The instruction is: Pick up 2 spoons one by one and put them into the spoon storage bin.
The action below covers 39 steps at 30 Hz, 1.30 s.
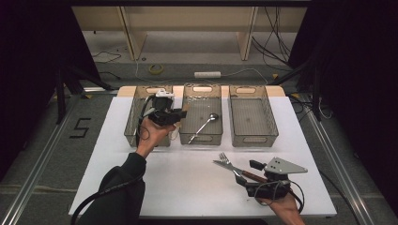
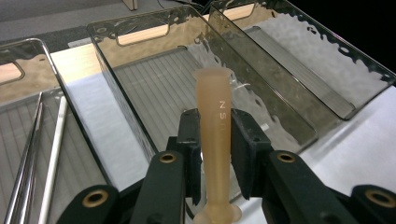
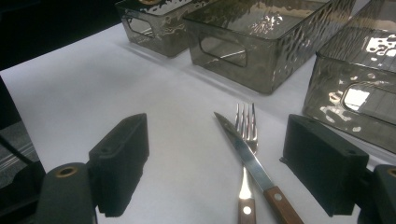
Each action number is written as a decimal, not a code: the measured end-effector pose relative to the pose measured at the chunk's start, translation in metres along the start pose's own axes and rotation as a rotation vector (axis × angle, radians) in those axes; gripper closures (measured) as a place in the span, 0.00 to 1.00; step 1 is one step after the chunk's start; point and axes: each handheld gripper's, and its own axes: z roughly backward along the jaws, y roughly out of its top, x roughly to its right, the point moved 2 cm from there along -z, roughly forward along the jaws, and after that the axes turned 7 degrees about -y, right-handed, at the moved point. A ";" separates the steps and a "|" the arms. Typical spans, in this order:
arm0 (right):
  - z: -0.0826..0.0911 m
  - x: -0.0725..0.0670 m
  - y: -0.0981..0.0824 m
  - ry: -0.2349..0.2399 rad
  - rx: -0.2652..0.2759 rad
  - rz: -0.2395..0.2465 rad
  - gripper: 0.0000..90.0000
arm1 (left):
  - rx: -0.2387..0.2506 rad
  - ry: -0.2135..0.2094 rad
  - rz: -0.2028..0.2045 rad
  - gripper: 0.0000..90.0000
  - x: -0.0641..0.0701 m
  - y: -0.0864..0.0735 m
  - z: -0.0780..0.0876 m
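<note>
Spoon (image 1: 205, 125) in middle bin (image 1: 202, 139)

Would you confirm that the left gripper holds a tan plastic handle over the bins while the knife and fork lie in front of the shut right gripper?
Not quite: the right gripper is open, not shut. The right gripper view shows its jaws standing wide apart, with the knife and fork on the table between them. The left gripper does hold the tan plastic handle over the bins.

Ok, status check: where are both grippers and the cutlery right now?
Left gripper shut on tan plastic handle, over the smoky clear bins. Right gripper open, low over steel fork and wood-handled knife on white table. Nothing in the way.
</note>
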 end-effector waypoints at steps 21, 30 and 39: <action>0.000 0.000 0.000 0.001 0.006 0.001 0.26 | 0.014 0.020 0.031 0.82 0.000 0.024 -0.043; 0.001 0.000 0.000 0.005 0.007 0.003 0.26 | 0.040 0.024 0.045 0.82 0.001 0.030 -0.053; 0.001 0.000 0.000 0.007 0.006 0.004 0.26 | 0.046 0.033 0.052 0.82 -0.002 0.026 -0.066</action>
